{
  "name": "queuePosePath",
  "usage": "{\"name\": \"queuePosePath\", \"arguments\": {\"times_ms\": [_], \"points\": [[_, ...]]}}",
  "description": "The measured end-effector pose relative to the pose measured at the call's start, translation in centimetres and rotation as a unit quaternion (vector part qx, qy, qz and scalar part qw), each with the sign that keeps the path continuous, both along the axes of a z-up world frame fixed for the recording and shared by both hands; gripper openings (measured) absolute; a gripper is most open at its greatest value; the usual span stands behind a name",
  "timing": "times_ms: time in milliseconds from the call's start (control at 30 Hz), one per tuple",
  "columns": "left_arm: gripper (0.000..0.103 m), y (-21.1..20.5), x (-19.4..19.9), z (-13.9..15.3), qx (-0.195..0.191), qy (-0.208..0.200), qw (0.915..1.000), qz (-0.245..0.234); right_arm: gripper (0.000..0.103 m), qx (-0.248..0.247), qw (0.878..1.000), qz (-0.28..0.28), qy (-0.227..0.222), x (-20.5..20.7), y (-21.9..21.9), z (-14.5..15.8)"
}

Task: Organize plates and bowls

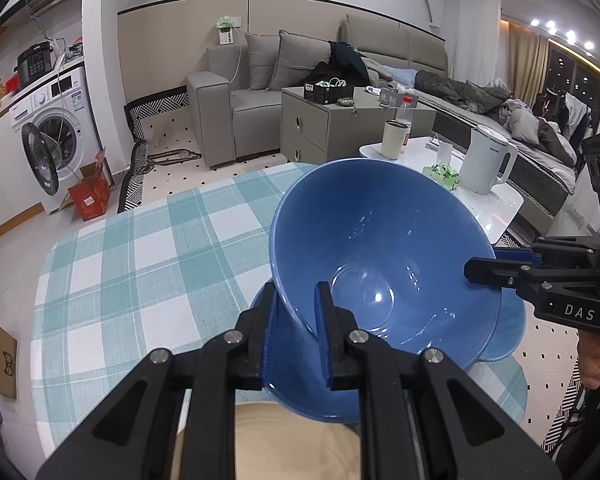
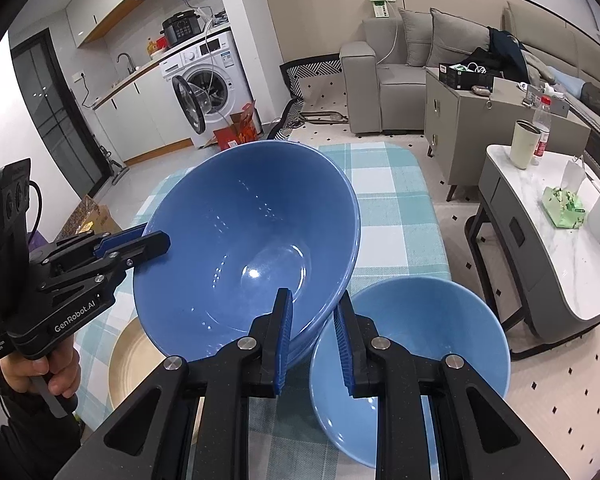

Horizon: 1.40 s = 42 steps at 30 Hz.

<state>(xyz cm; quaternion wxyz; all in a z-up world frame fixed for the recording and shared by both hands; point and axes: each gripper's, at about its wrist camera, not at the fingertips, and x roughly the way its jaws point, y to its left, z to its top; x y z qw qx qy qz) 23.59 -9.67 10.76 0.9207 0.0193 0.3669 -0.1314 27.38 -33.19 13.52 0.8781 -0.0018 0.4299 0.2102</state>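
Both grippers clamp opposite rims of the big blue bowl point(image 2: 244, 248): the left gripper point(image 1: 296, 320) and the right gripper point(image 2: 312, 320). The smaller bowl point(image 2: 412, 360) sits just beside and below the right one, so nesting means carrying that way.

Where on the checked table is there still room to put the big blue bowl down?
Free: the checked tablecloth beyond the big blue bowl, toward the far edge. Crowded: the near end, with the smaller blue bowl and the beige plate.

Your left hand-held gripper point(image 2: 156, 240) and right hand-held gripper point(image 1: 476, 266) are black, with blue ribbed pads, silver screws and white "GenRobot.AI" and "DAS" lettering.
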Motion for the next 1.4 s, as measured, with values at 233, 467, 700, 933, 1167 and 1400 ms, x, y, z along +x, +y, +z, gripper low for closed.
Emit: {"name": "queuePosePath", "arguments": {"times_ms": [233, 467, 700, 933, 1167, 1400], "points": [[0.015, 0.7, -0.2, -0.9, -0.004, 0.008, 1.0, 0.004, 0.021, -0.012, 1.0, 0.006, 0.013, 0.5, 1.0, -0.8], [0.015, 1.2, -0.3, -1.8, -0.005, 0.018, 0.9998, 0.008, 0.021, -0.024, 0.999, 0.013, 0.029, 0.8, 1.7, -2.0], [0.015, 1.9, -0.3, -2.9, -0.005, 0.028, 0.9995, 0.015, 0.021, -0.034, 0.998, 0.02, 0.044, 1.1, 2.7, -3.6], [0.015, 2.5, -0.1, -4.4, -0.005, 0.042, 0.9989, 0.022, 0.021, -0.051, 0.997, 0.03, 0.047, 1.3, 3.8, -4.6], [0.015, 2.7, 0.3, -5.3, -0.004, 0.051, 0.9984, 0.025, 0.022, -0.085, 0.995, 0.032, 0.041, 1.4, 5.1, -5.6], [0.015, 2.9, 0.4, -5.7, -0.006, 0.054, 0.9983, 0.021, 0.022, -0.099, 0.993, 0.031, 0.051, 1.6, 5.4, -6.3]]}}
